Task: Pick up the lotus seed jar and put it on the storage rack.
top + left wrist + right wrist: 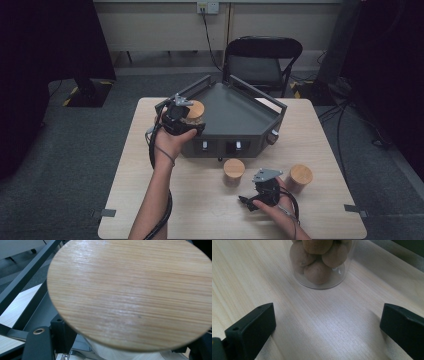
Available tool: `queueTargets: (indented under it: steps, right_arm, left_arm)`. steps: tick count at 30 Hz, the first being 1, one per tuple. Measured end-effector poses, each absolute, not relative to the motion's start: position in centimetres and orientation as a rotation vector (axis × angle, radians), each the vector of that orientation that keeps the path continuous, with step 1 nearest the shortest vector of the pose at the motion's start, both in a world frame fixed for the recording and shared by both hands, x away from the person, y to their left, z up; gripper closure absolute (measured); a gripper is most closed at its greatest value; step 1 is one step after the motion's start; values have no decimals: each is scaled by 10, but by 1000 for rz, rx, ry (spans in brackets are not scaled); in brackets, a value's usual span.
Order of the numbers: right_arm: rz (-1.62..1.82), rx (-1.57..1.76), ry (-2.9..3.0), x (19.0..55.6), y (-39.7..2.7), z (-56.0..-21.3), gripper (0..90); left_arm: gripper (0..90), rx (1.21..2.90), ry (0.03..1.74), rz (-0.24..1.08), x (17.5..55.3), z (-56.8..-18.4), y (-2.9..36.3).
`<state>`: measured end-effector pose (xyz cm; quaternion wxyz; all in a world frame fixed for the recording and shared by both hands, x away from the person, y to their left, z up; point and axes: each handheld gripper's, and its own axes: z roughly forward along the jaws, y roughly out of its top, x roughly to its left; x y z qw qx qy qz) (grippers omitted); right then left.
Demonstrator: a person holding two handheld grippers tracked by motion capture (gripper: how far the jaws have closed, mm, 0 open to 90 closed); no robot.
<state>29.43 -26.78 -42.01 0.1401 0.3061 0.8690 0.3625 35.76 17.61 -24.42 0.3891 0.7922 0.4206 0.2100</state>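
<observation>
My left gripper (187,119) is shut on a glass jar with a round wooden lid (195,109), held over the left corner of a dark grey railed tray (240,120). In the left gripper view the lid (130,290) looms close, with the glass body (120,353) between the black jaws of that gripper (125,345). My right gripper (257,187) rests low over the table near the front and stands open (329,320), nothing between its jaws. Just ahead of it stands a glass jar of brown balls (322,265).
Two wooden-lidded jars stand on the pale wooden table (200,210), one in front of the tray (234,170) and one to the right (300,176). A black folding chair (262,62) stands behind the table.
</observation>
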Motion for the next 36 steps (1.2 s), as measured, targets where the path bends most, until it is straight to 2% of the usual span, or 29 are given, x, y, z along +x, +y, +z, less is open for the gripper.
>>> queueTargets:
  steps: [36]
  right_arm:
    - [1046, 888, 2507, 293, -267, -420, 0]
  left_arm:
    - [252, 1995, 1123, 546, 404, -262, 153]
